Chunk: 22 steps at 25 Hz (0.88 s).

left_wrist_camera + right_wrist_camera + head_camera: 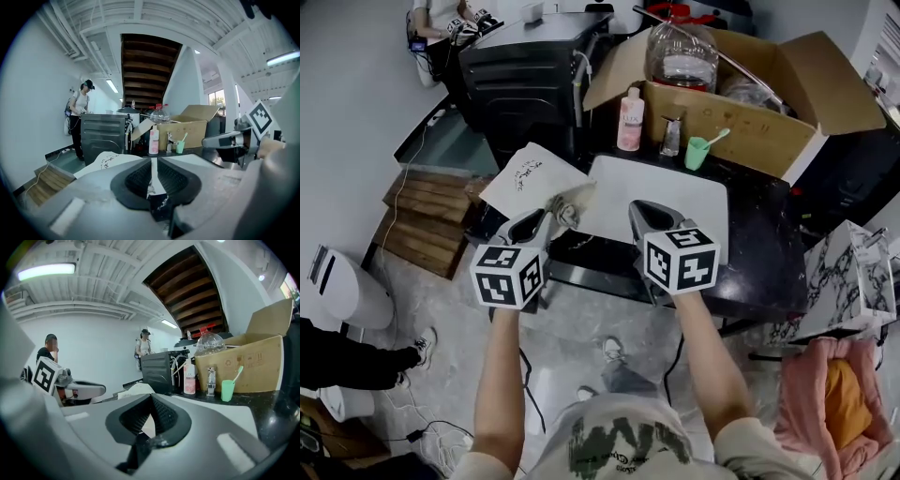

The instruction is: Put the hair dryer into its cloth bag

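Observation:
The white cloth bag (675,197) lies on the black table (759,272). Its left part, with dark handwriting (534,173), sticks out past the table's left edge. My left gripper (551,217) is at the bag's crumpled near-left corner (569,206). In the left gripper view its pads (140,176) pinch a thin white strip of that cloth. My right gripper (639,211) is over the bag's near edge, its tips together (151,398). Pale cloth shows behind the tips; I cannot tell whether any is pinched. No hair dryer shows in any view.
Behind the bag stand a pink bottle (629,119), a green cup with a toothbrush (697,152), and an open cardboard box (750,122) with a clear jug (680,52). A black cabinet (525,75) is at the back left. Wooden boards (427,220) lie on the floor; a marbled box (848,281) is at right.

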### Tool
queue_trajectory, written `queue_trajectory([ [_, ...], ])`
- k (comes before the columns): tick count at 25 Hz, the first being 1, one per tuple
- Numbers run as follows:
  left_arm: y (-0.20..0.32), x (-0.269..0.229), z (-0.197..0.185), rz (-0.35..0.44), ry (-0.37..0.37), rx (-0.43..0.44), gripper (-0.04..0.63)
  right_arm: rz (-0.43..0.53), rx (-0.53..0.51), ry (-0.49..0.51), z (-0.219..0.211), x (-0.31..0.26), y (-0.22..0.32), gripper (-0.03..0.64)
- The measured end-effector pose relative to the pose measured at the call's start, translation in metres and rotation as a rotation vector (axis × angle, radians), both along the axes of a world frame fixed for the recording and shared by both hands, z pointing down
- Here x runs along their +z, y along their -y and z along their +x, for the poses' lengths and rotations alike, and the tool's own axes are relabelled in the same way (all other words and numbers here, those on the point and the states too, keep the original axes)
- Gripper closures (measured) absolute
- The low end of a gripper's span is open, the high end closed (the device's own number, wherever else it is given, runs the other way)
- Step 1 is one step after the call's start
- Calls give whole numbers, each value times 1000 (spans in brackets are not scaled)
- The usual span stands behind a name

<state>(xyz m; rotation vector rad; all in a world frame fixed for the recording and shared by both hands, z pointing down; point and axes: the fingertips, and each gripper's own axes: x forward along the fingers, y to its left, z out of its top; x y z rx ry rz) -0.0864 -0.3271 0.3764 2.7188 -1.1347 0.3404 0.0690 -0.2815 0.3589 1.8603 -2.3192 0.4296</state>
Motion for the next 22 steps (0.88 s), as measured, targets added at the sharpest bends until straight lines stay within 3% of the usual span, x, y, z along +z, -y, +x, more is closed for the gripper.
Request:
queue_trajectory([
  [3,-5,-4,5,15,13,13,587,13,13,-18,3,-2,-7,618],
  [22,-18,-11,2,45,17,17,589,44,39,-40,-3,-5,-24,618],
])
